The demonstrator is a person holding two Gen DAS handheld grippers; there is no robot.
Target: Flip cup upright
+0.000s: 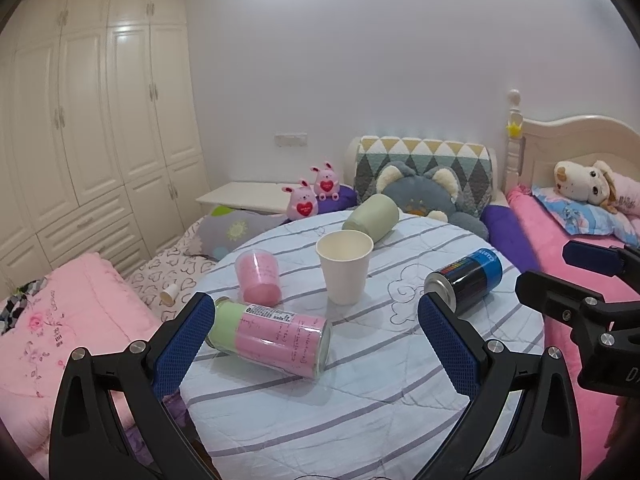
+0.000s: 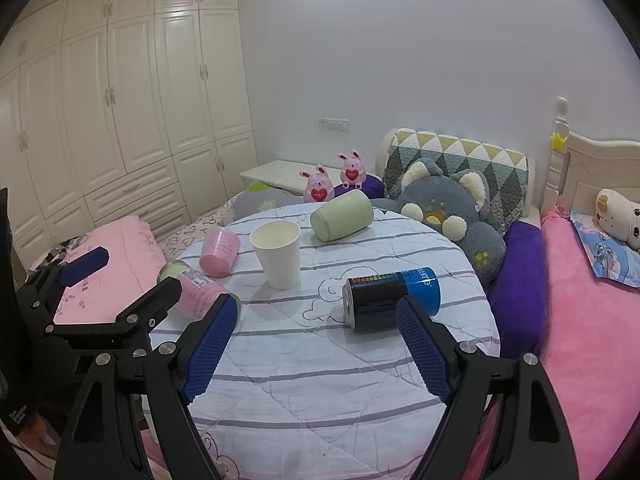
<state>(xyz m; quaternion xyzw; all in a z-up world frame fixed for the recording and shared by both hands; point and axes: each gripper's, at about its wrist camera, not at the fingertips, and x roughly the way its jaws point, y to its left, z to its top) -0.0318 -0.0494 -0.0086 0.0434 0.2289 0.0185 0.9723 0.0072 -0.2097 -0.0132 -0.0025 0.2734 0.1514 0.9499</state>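
Observation:
A white paper cup [image 1: 345, 266] stands upright, mouth up, in the middle of the round table [image 1: 360, 380]; it also shows in the right wrist view [image 2: 278, 254]. A pale green cup [image 1: 371, 217] [image 2: 341, 215] lies on its side behind it. A pink cup [image 1: 258, 278] [image 2: 219, 253] sits to its left, tilted. My left gripper [image 1: 316, 312] is open and empty above the table's near side. My right gripper [image 2: 314, 316] is open and empty; it shows at the right edge of the left wrist view [image 1: 560, 276].
A pink and green can [image 1: 272, 334] [image 2: 196, 290] lies on its side near the left fingers. A black and blue can [image 1: 466, 280] [image 2: 390, 296] lies by the right fingers. Beds with pink blankets, plush toys [image 2: 448, 204] and a wardrobe [image 1: 80, 140] surround the table.

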